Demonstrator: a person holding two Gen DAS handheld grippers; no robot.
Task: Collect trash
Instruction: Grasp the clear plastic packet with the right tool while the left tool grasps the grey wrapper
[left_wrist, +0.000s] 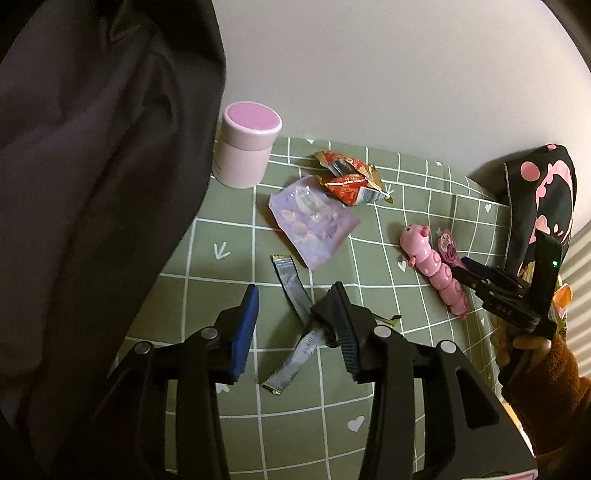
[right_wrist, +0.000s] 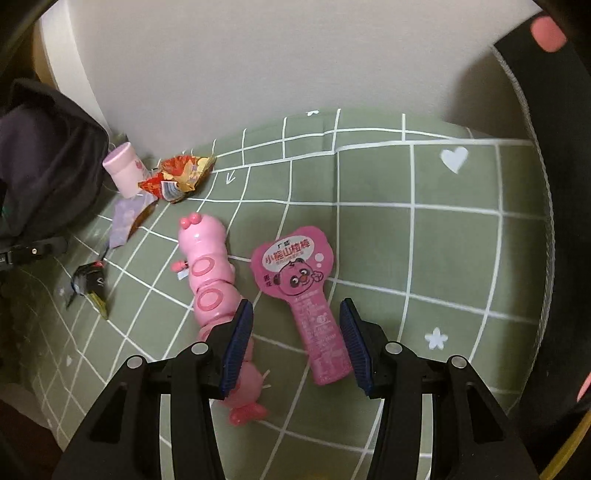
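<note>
A long silver wrapper strip (left_wrist: 290, 295) lies on the green checked cloth (left_wrist: 229, 229). My left gripper (left_wrist: 295, 295) stands open over it, the strip running between the fingers and under the right one. In the right wrist view my right gripper (right_wrist: 295, 306) is open low over a pink bear-print pouch (right_wrist: 299, 280), whose narrow stem lies between the pads, untouched. A pink caterpillar toy (right_wrist: 207, 266) lies just left of that pouch. A red-gold wrapper (left_wrist: 351, 177) and a purple packet (left_wrist: 314, 221) lie farther back.
A pink lidded canister (left_wrist: 247, 144) stands at the back by the white wall. Dark fabric (left_wrist: 92, 184) fills the left side. A black cloth with pink print (left_wrist: 543, 206) hangs at the right edge. A hand in an orange-brown sleeve (left_wrist: 546, 387) holds the right gripper.
</note>
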